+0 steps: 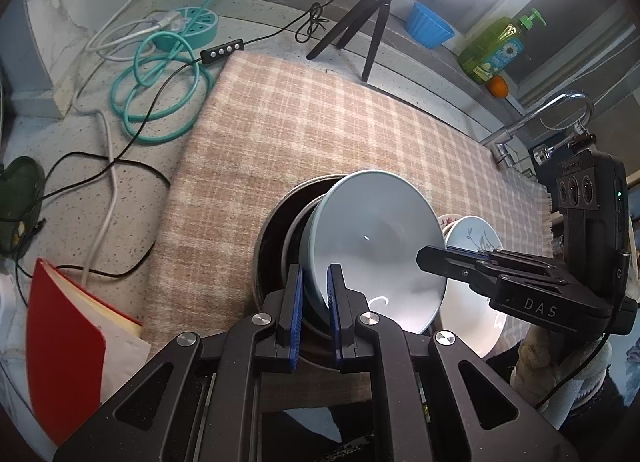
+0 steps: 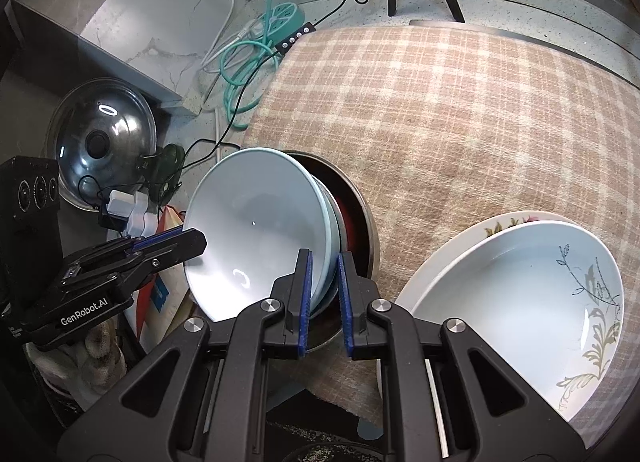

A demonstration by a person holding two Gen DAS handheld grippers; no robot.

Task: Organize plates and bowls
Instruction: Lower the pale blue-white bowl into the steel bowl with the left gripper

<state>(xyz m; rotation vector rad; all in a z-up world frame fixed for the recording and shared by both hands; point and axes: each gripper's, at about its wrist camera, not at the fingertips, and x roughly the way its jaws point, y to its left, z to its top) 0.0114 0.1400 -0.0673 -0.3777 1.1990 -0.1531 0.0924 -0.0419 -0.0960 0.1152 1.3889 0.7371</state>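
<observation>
A: What's biggest on the counter?

B: The checked cloth [image 1: 320, 134]. It covers most of the speckled counter [image 1: 60, 198]. Next is the metal pan [image 2: 366, 238] on the cloth, dark inside, with more dishes nested in it; how many I cannot tell.

A: And the bowl?

B: The pale blue bowl [image 1: 380, 246] is tilted on edge over the pan. Its lower part sits among the nested dishes and its open side faces right in the left wrist view. Whether it rests on them or is lifted clear, I cannot tell.

A: Who has it?

B: Both grippers. The left gripper [image 1: 314, 302] pinches the rim on its near-left side, one blue pad inside and one outside. The right gripper [image 2: 324, 294] clamps the opposite rim the same way, its jaws narrow on the wall of the bowl.

A: Anything beside the pan?

B: Just to its right, a white plate [image 2: 520, 294] with a grey leaf print lies on a flowered plate [image 2: 496, 224], both on the cloth.

A: Smaller things?

B: A glass lid [image 2: 104, 142] leans at the left in the right wrist view. A red book [image 1: 64, 346] lies off the cloth's left edge. Behind that a teal cable [image 1: 160, 102] is coiled, and a tripod [image 1: 360, 34] stands at the cloth's far edge. A green bottle [image 1: 496, 46] and an orange [image 1: 498, 86] sit on the ledge near the tap [image 1: 560, 110].
</observation>
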